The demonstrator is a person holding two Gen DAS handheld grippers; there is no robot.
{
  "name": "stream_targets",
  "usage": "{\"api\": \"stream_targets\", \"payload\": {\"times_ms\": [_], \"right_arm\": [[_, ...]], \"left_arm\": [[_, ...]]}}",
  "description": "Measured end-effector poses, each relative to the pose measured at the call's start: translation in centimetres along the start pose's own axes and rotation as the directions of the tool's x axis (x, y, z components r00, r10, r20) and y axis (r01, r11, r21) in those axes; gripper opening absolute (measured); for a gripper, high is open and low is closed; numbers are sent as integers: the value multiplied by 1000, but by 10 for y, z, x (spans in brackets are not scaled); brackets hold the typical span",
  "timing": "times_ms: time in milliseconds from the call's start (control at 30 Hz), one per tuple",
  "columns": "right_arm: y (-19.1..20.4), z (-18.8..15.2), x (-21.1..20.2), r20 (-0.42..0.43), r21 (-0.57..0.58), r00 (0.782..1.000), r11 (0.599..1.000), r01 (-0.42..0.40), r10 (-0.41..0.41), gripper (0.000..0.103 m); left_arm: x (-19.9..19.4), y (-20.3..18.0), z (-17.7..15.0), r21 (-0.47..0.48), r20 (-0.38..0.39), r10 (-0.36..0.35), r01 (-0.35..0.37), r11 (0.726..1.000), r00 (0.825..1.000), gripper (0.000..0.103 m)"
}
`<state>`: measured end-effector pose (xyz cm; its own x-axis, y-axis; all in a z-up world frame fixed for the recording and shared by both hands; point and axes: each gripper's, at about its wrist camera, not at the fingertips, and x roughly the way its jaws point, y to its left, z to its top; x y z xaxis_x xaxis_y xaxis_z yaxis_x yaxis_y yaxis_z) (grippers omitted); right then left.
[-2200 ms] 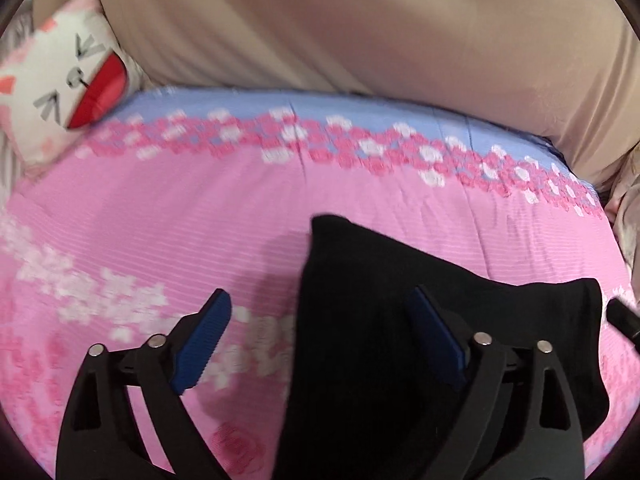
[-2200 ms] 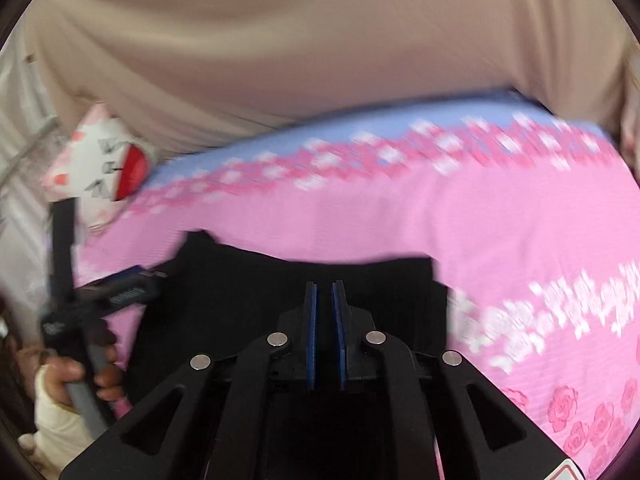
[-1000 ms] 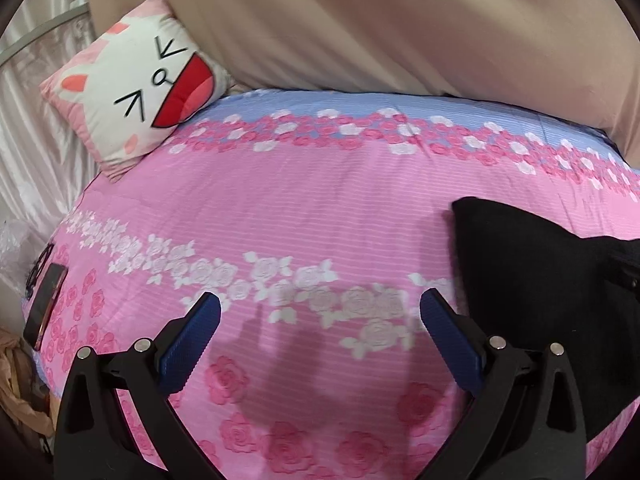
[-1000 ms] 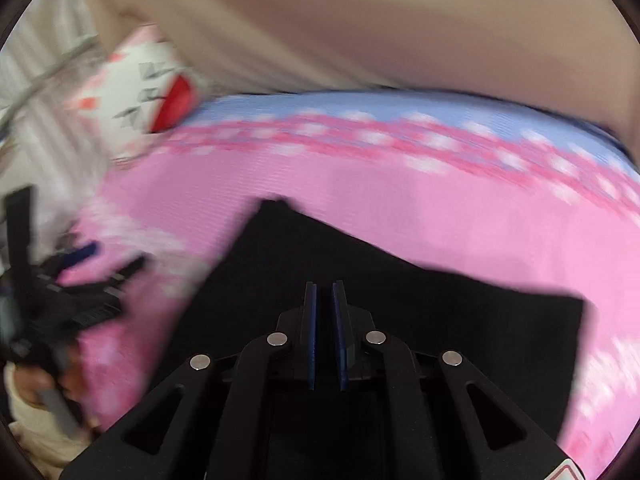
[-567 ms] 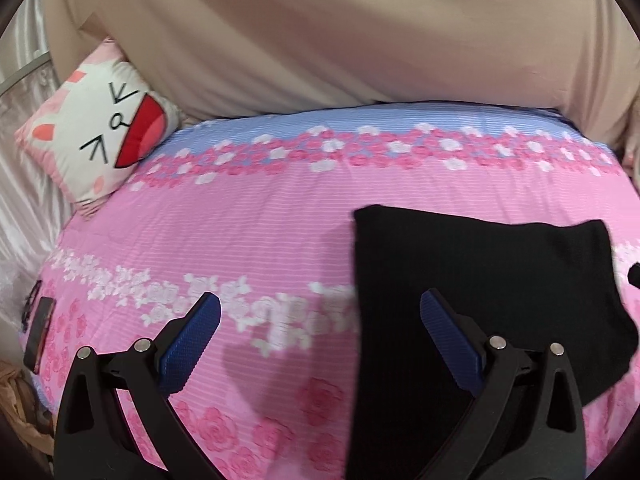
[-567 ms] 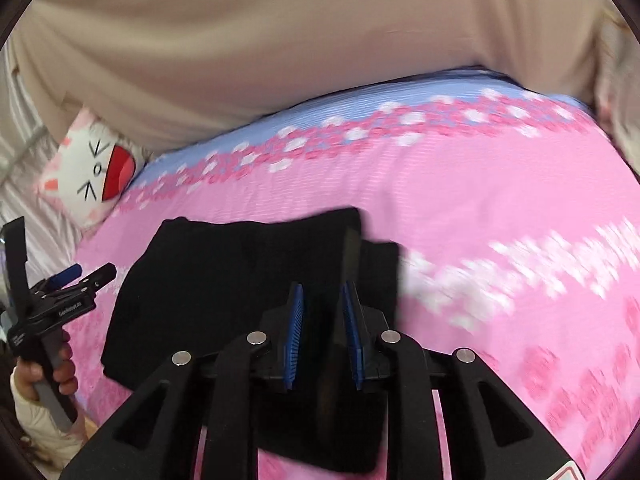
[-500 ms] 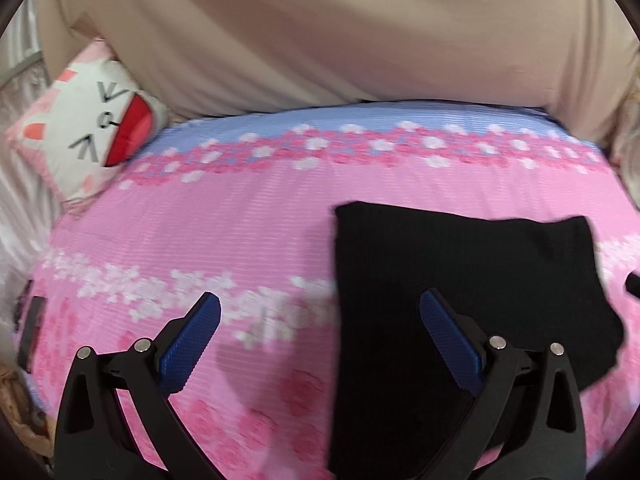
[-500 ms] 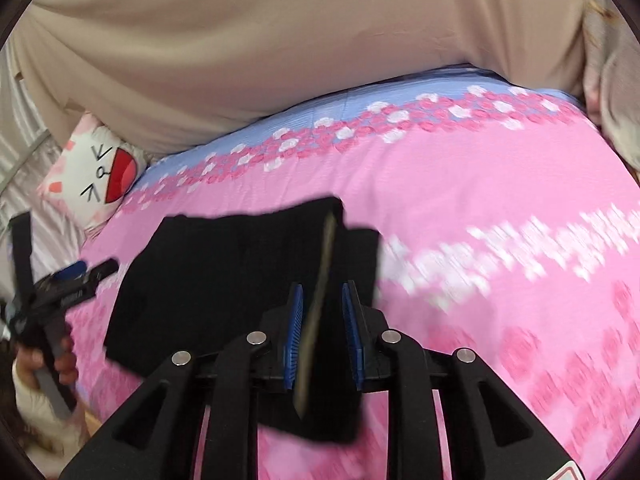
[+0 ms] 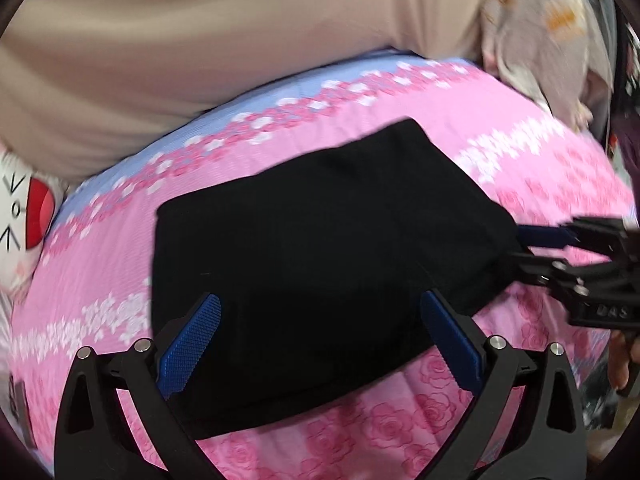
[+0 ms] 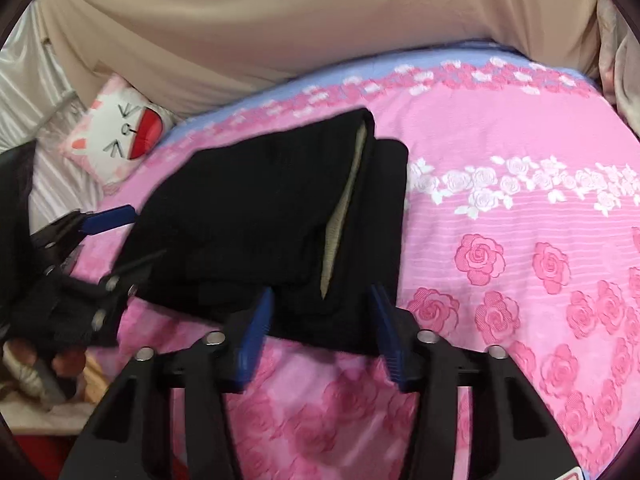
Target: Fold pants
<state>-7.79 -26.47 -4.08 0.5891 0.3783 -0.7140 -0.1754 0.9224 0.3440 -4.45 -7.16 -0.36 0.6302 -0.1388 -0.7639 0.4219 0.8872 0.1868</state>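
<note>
The black pants [image 9: 320, 240] lie folded into a thick rectangle on the pink floral bedspread [image 9: 520, 168]. My left gripper [image 9: 320, 320] hovers over their near edge, wide open, with nothing pressed between its blue pads. In the right wrist view the pants [image 10: 260, 220] show a beige inner lining along one fold. My right gripper [image 10: 322, 320] is opening, and the pants' near corner sits between its pads without being pinched. Each gripper is visible from the other's camera: the right gripper [image 9: 524, 246] at the pants' right edge, the left gripper [image 10: 132, 236] at their left edge.
A white cat-face cushion [image 10: 116, 136] rests at the bed's far left corner. A beige sheet [image 10: 280, 20] hangs behind the bed. Pale bundled cloth [image 9: 532, 40] sits at the far right. The bedspread [image 10: 520, 260] stretches to the right of the pants.
The right gripper carried a layer of the pants over, then its jaws parted and let the cloth drop. The left gripper swung from bare bedspread back over the pants.
</note>
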Motion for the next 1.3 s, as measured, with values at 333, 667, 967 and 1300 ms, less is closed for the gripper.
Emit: {"api": "stream_targets", "payload": {"times_ms": [333, 667, 967, 1300], "right_arm": [[7, 16, -30, 90, 44, 994, 997, -62, 58, 8], [-33, 2, -41, 105, 154, 994, 987, -52, 36, 25], [-31, 24, -10, 2, 129, 970, 962, -239, 241, 18], [-20, 59, 0, 20, 92, 939, 935, -343, 343, 9]], "left_arm": [[2, -6, 2, -6, -14, -1, 1, 1000, 1000, 98], [-5, -41, 0, 100, -1, -121, 121, 988, 993, 98], [0, -78, 6, 215, 32, -190, 179, 960, 981, 98], [19, -45, 30, 13, 37, -393, 393, 919, 919, 35]]}}
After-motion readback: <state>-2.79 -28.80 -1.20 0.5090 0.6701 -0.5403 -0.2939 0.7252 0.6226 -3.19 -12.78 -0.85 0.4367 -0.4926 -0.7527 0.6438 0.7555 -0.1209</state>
